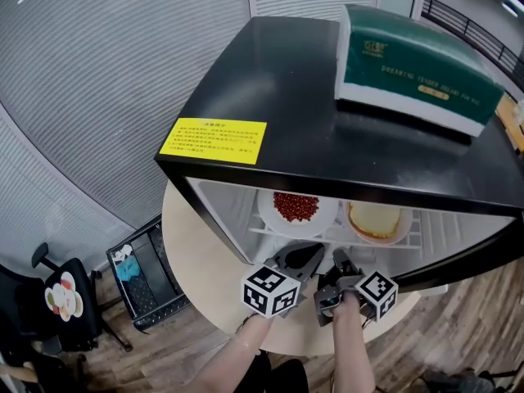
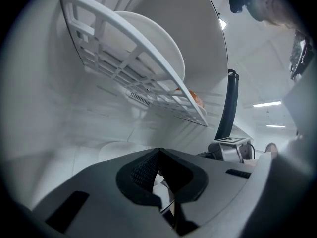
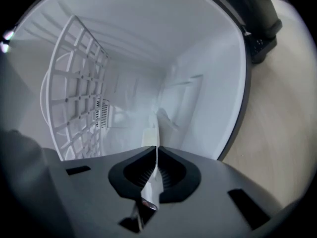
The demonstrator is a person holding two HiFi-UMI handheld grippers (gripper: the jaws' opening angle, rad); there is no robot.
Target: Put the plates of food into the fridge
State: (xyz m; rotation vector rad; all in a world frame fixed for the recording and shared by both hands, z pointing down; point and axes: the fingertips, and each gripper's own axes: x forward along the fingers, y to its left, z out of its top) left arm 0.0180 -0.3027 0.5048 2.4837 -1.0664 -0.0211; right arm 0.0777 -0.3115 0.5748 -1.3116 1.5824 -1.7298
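The small fridge stands open on a round table. On its white wire shelf sit a plate of red beans and a plate with a yellow cake. My left gripper and right gripper hover side by side at the fridge's mouth, below the shelf. Both are shut with nothing between the jaws. In the left gripper view, the left gripper looks up at the shelf and a plate's underside. The right gripper points into the lower compartment, the shelf at its left.
A green tissue box lies on the fridge's black top, which bears a yellow label. The beige round table carries the fridge. A black crate and a chair stand on the wooden floor at left.
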